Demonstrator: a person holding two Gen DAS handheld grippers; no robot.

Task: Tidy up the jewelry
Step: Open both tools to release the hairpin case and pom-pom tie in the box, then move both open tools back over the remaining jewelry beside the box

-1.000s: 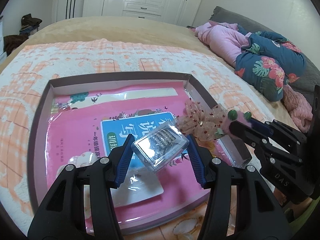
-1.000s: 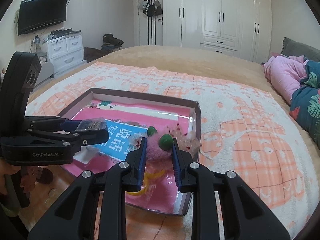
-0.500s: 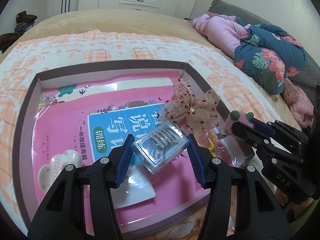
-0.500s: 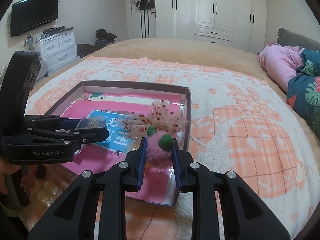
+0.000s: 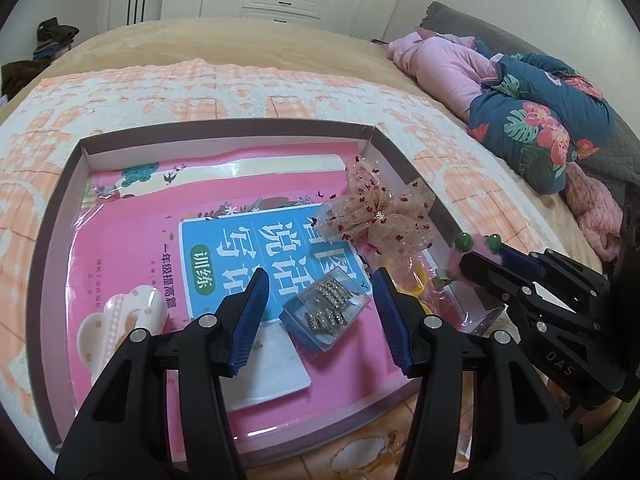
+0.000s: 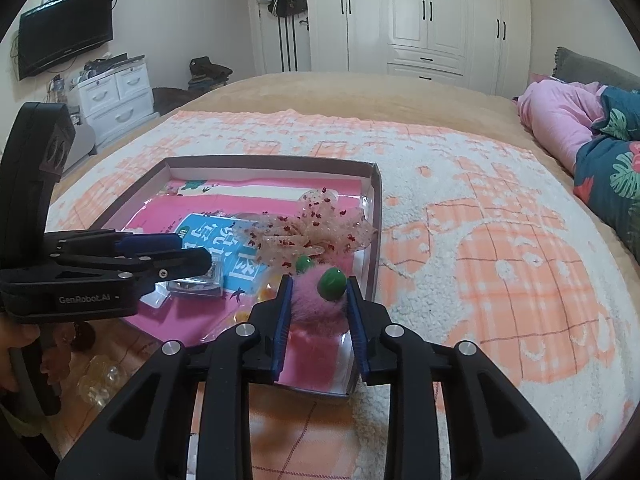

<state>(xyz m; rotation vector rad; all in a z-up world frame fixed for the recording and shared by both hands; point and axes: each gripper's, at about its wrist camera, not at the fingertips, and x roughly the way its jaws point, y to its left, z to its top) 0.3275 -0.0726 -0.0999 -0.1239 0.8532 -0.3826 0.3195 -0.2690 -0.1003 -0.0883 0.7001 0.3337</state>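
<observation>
Now left gripper (image 5: 320, 300) is hovering w/ fingers apart, touching nothing; clear jewelry case (image 5: 325, 313) is lying between them on the pink book (image 5: 132, 248) inside the tray (image 5: 60, 216) on the bed. Right gripper (image 6: 316, 300) fingers, just been opening, are flanking pink pom-pom clip (image 6: 316, 300) at tray's edge; contact unclear.

The left hand-held gripper (image 6: 196, 258) reads "GenRobot.AI", the right hand-held gripper (image 5: 476, 264) "DAS", the pink book (image 5: 224, 248) "训练".
</observation>
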